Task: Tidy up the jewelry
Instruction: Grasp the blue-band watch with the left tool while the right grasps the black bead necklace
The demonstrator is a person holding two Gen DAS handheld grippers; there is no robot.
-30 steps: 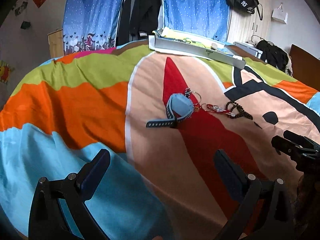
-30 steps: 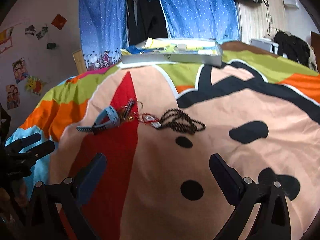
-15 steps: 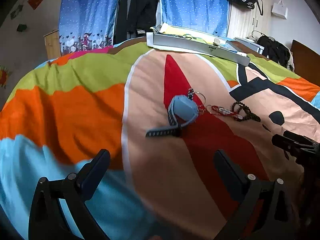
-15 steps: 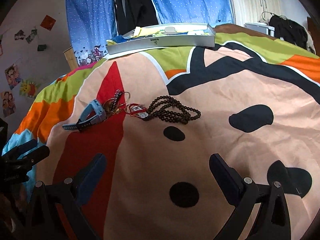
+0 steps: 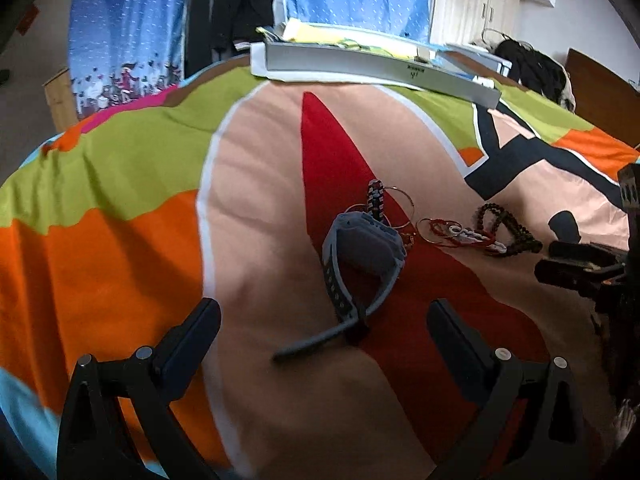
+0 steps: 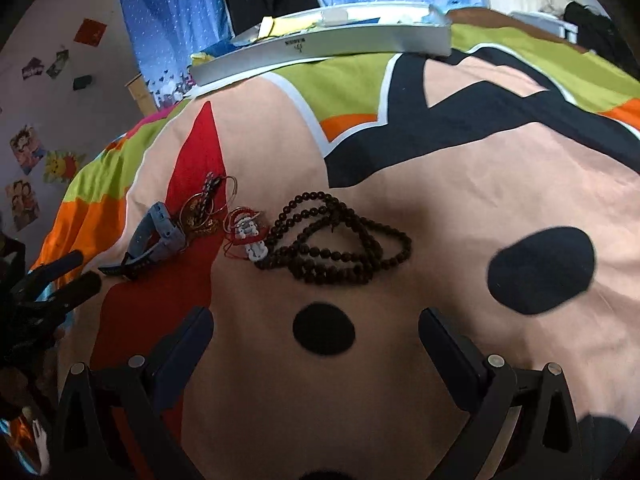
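Note:
A blue-grey watch [image 5: 362,256] lies on the bedspread, with thin hoops and a braided band [image 5: 376,196] behind it, a red cord bracelet [image 5: 452,234] and a dark bead necklace [image 5: 508,232] to its right. My left gripper [image 5: 324,330] is open just in front of the watch strap. In the right wrist view the bead necklace [image 6: 340,240] lies ahead of my open right gripper [image 6: 316,340], with the red bracelet [image 6: 248,234] and watch [image 6: 156,240] to its left. Both grippers are empty.
A long white box [image 5: 372,66] holding papers lies at the far edge of the colourful bedspread [image 5: 140,232]; it also shows in the right wrist view [image 6: 320,46]. Blue curtains [image 5: 128,20] and hanging dark clothes stand behind. The other gripper shows at each view's edge.
Both grippers have moved forward toward the jewelry, which now looks larger and closer. The left gripper has come up to the watch. Nothing has been picked up.

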